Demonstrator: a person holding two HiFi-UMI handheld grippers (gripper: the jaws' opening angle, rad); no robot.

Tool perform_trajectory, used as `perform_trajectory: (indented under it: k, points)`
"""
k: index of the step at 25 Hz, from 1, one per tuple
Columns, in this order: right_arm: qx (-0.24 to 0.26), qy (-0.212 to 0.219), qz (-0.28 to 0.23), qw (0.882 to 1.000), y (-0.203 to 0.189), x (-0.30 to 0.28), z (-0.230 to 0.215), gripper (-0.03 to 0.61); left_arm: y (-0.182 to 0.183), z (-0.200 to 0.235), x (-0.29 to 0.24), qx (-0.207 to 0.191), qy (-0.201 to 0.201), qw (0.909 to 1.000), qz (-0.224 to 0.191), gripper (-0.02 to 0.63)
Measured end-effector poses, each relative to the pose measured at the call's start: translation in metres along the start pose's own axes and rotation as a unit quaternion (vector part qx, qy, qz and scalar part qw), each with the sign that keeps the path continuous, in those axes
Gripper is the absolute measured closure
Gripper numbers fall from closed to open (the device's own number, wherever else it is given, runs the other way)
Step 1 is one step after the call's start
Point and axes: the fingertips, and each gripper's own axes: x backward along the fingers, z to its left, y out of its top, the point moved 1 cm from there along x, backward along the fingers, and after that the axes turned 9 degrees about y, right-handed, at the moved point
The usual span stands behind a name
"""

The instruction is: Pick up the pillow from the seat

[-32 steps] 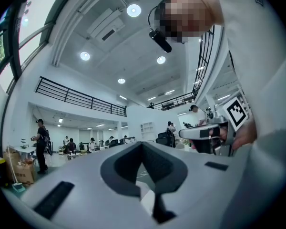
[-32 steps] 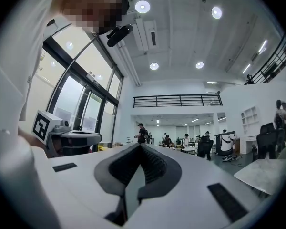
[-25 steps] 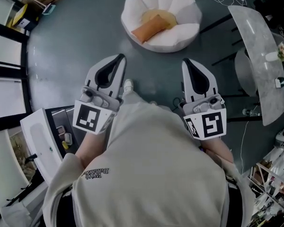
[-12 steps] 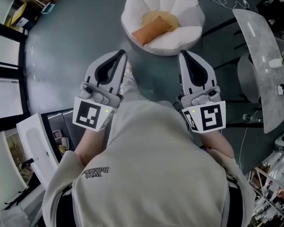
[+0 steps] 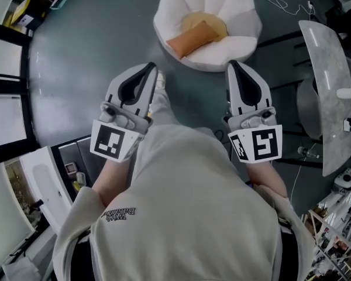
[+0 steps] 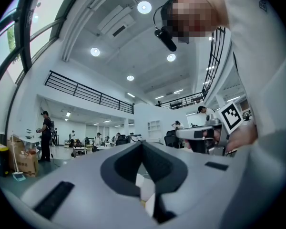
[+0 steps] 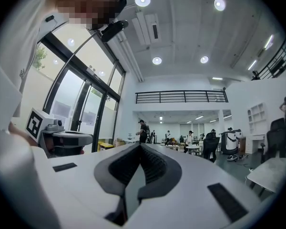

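Pillow and tools are well apart, so I judge the step in hand to be the reach. The orange, rectangular fabric pillow (image 5: 192,38) lies slantwise on a pale yellow round cushion (image 5: 215,21) in the hollow of the white, petal-shaped padded seat (image 5: 237,3), which stands on the grey floor (image 5: 88,57) ahead of the person. The left tool (image 5: 148,69) and the right tool (image 5: 233,65) are held level, side by side in front of the person's body. Each has its jaws brought together tip to tip, with nothing between them. To do the reach well, both tools should probably be opened wide before they pass over the seat's near rim, then tipped downward into the hollow. One tool at each short end of the pillow seems soundest, as soft stuffing is likely to sag from a single pinch. The bite should take the pillow alone and not the yellow cushion beneath. The lift should go straight up, clear of the petals.
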Motion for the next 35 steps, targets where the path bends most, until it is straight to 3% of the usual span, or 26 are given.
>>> perform_trajectory:
  k: [8,21,35]
  points:
    - [-0.020,-0.011,0.024,0.999,-0.006,-0.065,-0.034,0.569,-0.001,0.049,-0.061,0.019,-0.007,0.9998,0.007,0.604]
    - [-0.044,-0.069,0.049,0.995,-0.009,-0.190,-0.111,0.569,-0.012,0.126,-0.200,0.005,-0.094,0.9954,0.019,0.604]
    - [-0.034,-0.130,0.076,0.988,-0.017,-0.289,-0.165,0.569,-0.031,0.202,-0.298,0.017,-0.138,0.9902,0.009,0.604]
